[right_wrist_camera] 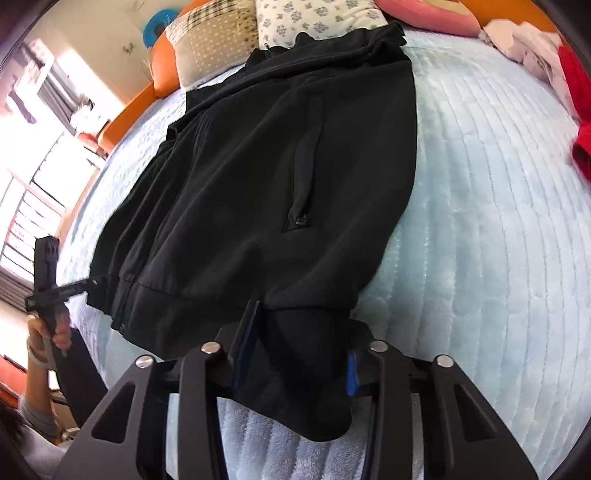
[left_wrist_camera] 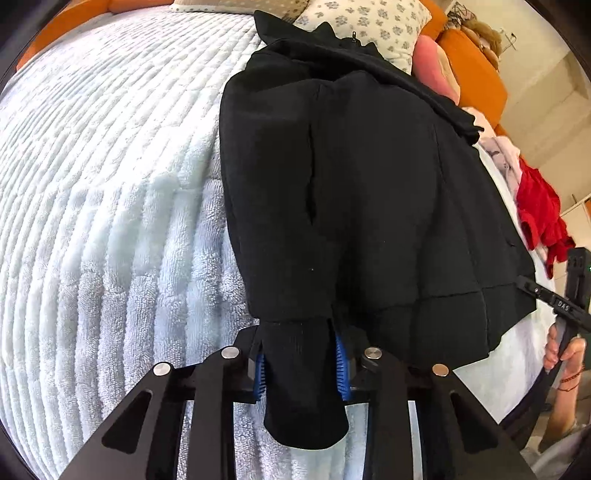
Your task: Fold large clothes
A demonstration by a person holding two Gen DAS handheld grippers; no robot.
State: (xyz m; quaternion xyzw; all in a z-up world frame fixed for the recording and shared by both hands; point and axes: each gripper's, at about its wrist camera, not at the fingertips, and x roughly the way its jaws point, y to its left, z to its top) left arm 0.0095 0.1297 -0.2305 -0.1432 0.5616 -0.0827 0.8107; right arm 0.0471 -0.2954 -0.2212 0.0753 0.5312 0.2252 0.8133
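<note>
A black zip jacket [left_wrist_camera: 351, 177] lies spread on a pale blue quilted bed [left_wrist_camera: 92, 184], collar toward the pillows. Its two sleeves are folded down along the body. My left gripper [left_wrist_camera: 301, 365] is shut on the left sleeve's cuff [left_wrist_camera: 299, 398], whose end hangs below the blue pads [left_wrist_camera: 260, 376]. In the right wrist view the same jacket [right_wrist_camera: 258, 184] shows a zipped pocket [right_wrist_camera: 301, 218]. There my right gripper [right_wrist_camera: 299, 365] is shut on the other cuff [right_wrist_camera: 303, 391] at the hem. Each view shows the other gripper at its edge, held by a hand [left_wrist_camera: 561, 347].
Pillows [left_wrist_camera: 369, 22] and an orange headboard [left_wrist_camera: 476, 62] line the far end of the bed. A red garment [left_wrist_camera: 539, 214] and pale clothes [left_wrist_camera: 498, 155] are piled at the bed's right side. A bright window [right_wrist_camera: 33, 206] is on the left of the right wrist view.
</note>
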